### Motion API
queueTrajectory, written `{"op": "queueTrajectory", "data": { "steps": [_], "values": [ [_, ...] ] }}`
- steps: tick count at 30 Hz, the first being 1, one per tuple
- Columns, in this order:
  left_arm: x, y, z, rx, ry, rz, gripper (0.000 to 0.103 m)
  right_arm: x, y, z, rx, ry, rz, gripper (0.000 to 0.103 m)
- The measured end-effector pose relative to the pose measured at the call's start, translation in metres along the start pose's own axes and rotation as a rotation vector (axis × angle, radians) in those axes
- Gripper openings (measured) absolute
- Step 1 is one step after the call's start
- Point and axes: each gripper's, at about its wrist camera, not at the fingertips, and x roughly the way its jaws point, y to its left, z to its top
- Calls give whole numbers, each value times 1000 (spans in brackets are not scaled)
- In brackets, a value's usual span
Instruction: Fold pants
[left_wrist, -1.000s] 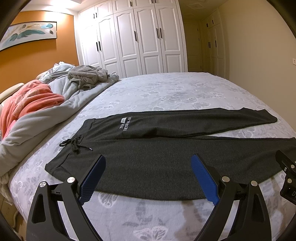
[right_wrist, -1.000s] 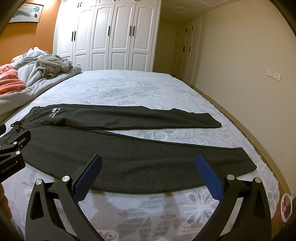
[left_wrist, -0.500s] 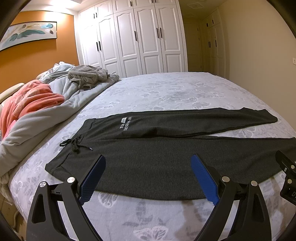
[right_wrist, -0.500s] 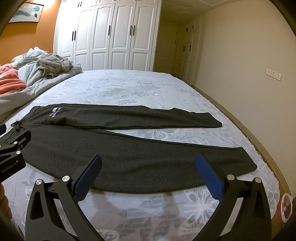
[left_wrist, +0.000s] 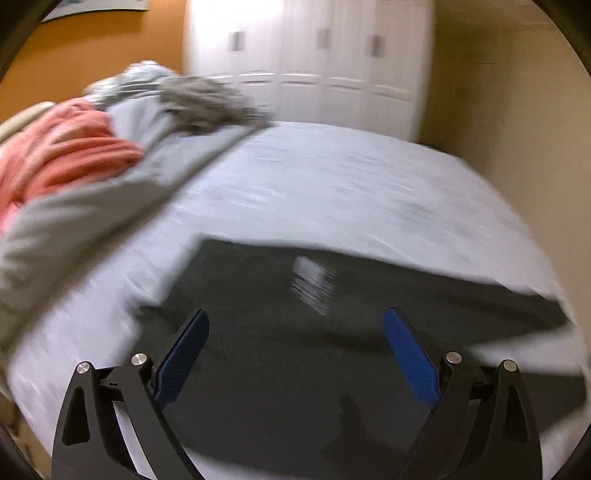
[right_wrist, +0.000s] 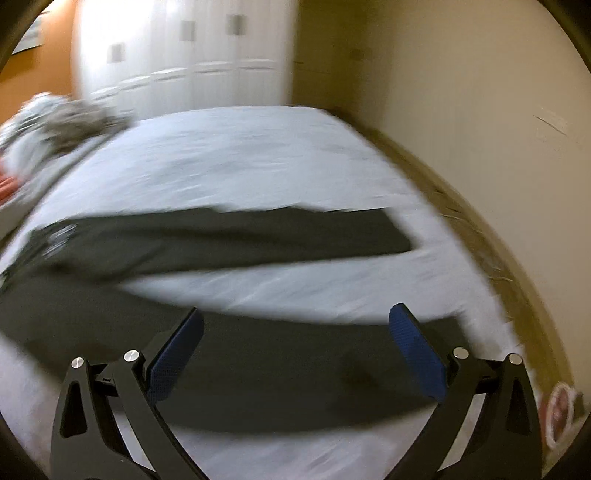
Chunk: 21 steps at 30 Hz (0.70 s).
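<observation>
Dark grey pants (left_wrist: 295, 369) lie flat on the bed, waist to the left, both legs stretched to the right (right_wrist: 258, 236). Both views are motion-blurred. My left gripper (left_wrist: 297, 321) is open and empty, low over the waist end of the pants, near the white printed label (left_wrist: 312, 284). My right gripper (right_wrist: 295, 314) is open and empty, low over the near leg (right_wrist: 277, 369) close to its cuff end. The far leg's cuff (right_wrist: 391, 232) lies beyond it.
The bed (left_wrist: 332, 192) has a pale patterned cover. A grey blanket (left_wrist: 110, 199), pink bedding (left_wrist: 66, 155) and a grey garment (left_wrist: 207, 99) are piled along the left. White wardrobes (left_wrist: 314, 55) stand behind. The floor (right_wrist: 480, 236) runs along the bed's right edge.
Both grippers have moved quickly forward and down toward the pants, the left over the waist, the right over the near leg's end. Both stay open. The pants have not moved.
</observation>
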Motion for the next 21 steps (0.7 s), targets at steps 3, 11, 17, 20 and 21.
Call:
{"op": "queueTrajectory", "data": {
  "steps": [3,11,17,20,21],
  "values": [
    [86,50,50,-29,127,145,93,67,-60,37,59,44,-70,98],
    [233,123,63,-398,334,84,92,211,-121,76,233,164,-55,98],
    [270,101,59,-386,299,136,92,278,-102,91,156,252,-74,98],
    [277,93,64,-287,292,219,40,287,-94,91,153,227,-19,58],
    [275,95,64,-277,292,232,34,283,-94,93,177,208,8,26]
  ]
}}
